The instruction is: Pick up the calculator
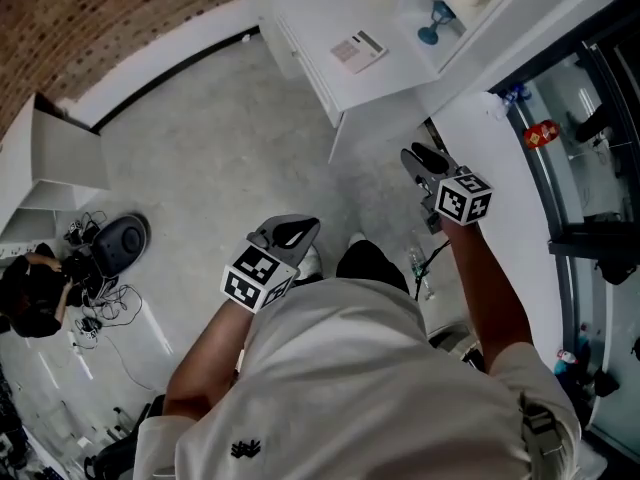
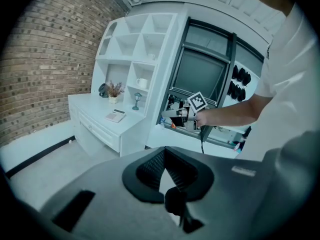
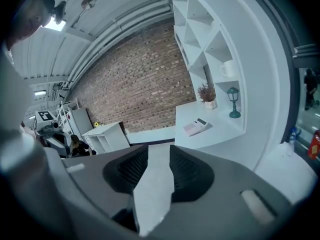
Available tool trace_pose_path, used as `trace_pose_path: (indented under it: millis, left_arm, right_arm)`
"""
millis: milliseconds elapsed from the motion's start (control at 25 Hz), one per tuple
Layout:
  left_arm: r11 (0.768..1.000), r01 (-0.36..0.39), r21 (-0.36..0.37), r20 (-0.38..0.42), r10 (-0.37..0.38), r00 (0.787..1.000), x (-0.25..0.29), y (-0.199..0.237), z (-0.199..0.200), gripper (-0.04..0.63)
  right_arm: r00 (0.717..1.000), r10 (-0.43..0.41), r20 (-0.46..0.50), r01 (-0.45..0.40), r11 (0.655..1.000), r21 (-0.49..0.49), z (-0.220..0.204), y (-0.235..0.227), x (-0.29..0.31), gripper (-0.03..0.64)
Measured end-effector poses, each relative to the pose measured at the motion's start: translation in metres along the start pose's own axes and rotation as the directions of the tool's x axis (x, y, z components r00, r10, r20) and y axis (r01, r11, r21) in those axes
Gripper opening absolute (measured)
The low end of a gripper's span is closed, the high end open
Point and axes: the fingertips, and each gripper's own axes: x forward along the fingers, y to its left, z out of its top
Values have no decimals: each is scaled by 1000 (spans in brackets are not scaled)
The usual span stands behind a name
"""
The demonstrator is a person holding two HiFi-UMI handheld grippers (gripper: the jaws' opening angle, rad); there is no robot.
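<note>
Even, cool indoor light, a bright ceiling lamp glaring; gripper views bulge with dark vignetted corners.

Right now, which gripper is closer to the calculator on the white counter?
Right. The right gripper hangs just short of the counter, with the calculator ahead of it. The left gripper is farther back, over the floor.

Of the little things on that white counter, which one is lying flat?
The calculator, the pale slab lying alone on the open counter top. The teal stemmed ornament and the potted plant both stand upright.
</note>
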Motion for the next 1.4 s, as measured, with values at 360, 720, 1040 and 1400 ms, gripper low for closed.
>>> trace_pose_path:
  millis: [360, 720, 1040, 1400]
  left_arm:
    - [990, -100, -100, 7, 101, 995, 33, 91, 38, 6]
    - [972, -188, -138, 2, 190, 982, 97, 165, 116, 6]
    - [951, -261, -169, -23, 261, 965, 131, 203, 146, 6]
    - [913, -337, -227, -40, 338, 940, 146, 227, 153, 6]
  right_arm:
    - [1000, 10, 9, -11, 1000, 29, 50, -95, 99, 150]
    - [999, 36, -34, -32, 995, 93, 91, -207, 202, 161]
    - [993, 83, -88, -65, 981, 184, 91, -270, 279, 178]
    - [977, 174, -121, -134, 950, 281, 85, -292, 339, 195]
